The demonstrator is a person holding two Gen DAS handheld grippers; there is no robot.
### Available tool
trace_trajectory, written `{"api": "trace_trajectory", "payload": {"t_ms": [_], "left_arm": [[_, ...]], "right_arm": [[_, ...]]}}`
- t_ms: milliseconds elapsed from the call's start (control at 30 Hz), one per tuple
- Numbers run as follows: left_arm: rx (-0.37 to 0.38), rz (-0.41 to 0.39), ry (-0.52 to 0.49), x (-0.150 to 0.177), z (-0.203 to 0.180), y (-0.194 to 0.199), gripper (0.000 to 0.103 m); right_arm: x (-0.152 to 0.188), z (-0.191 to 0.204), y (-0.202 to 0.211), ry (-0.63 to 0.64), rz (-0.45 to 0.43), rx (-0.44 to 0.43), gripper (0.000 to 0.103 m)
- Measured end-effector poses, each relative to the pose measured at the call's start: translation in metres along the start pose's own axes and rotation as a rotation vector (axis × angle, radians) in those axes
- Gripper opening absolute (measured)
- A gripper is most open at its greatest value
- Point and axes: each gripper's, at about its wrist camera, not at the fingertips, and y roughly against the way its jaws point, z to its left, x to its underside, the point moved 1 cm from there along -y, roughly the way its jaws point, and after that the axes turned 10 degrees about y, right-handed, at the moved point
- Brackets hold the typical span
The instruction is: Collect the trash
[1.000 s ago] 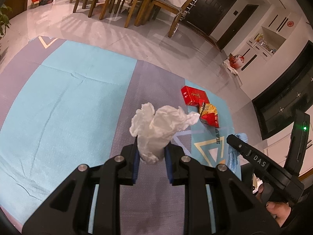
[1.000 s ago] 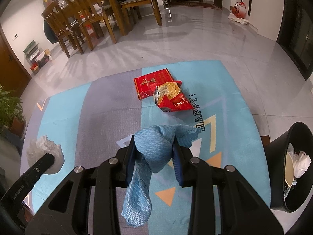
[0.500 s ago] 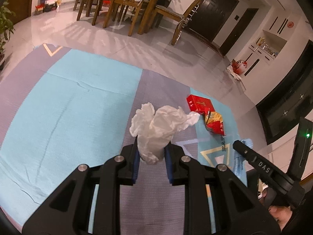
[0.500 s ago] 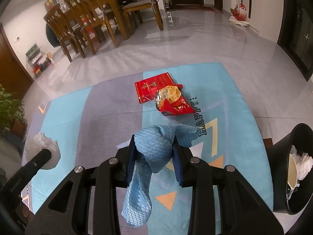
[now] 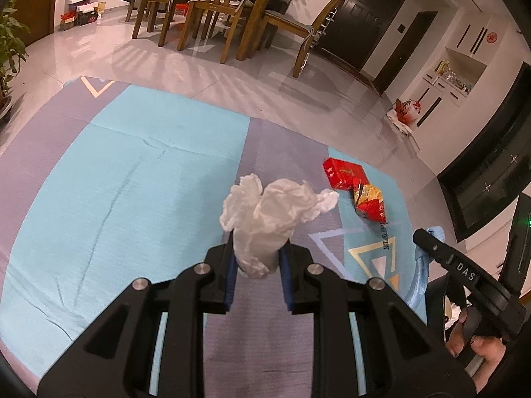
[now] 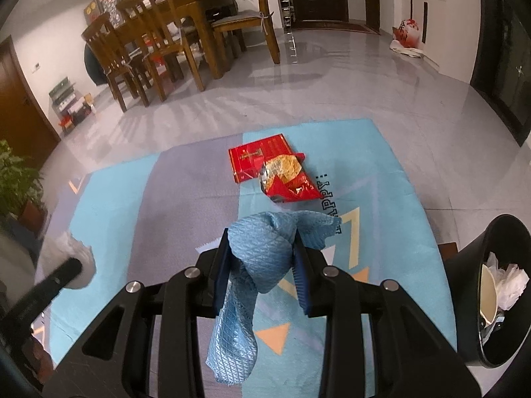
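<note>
My left gripper is shut on a crumpled white tissue and holds it above the rug. My right gripper is shut on a blue cloth that hangs down between the fingers. A flat red box and a red and yellow snack bag lie together on the rug ahead; both also show in the left wrist view, the box and the bag. A black trash bin with white paper inside stands at the right.
The blue and grey rug covers the floor under both grippers. A wooden dining table with chairs stands on the tiled floor behind. A potted plant is at the left. A red and white bag lies by the far wall.
Both grippers have risen and tilted slightly, keeping their loads. The red box and snack bag look a little farther away and lower in the views.
</note>
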Motion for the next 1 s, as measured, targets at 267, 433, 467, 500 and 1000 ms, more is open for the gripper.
{"api": "trace_trajectory", "payload": {"t_ms": [267,433,467,500,1000], "left_arm": [[0.071,-0.028,-0.006,-0.001,-0.015,0.013,0.023],[0.081,-0.011,-0.018,0.001,-0.023,0.007,0.023],[0.083,-0.008,-0.026,0.002,-0.025,0.006,0.023],[0.089,-0.006,-0.034,0.003,-0.028,0.007,0.023],[0.174,-0.011,-0.152,0.017,-0.113,0.028,0.023]], "right_arm": [[-0.009,-0.009,0.012,-0.034,-0.038,0.018,0.034],[-0.017,-0.019,0.024,-0.045,-0.084,0.067,0.034],[-0.019,-0.023,0.026,-0.052,-0.090,0.071,0.034],[-0.020,-0.027,0.029,-0.061,-0.097,0.075,0.034],[-0.025,-0.101,0.090,-0.194,-0.228,0.199,0.034]]}}
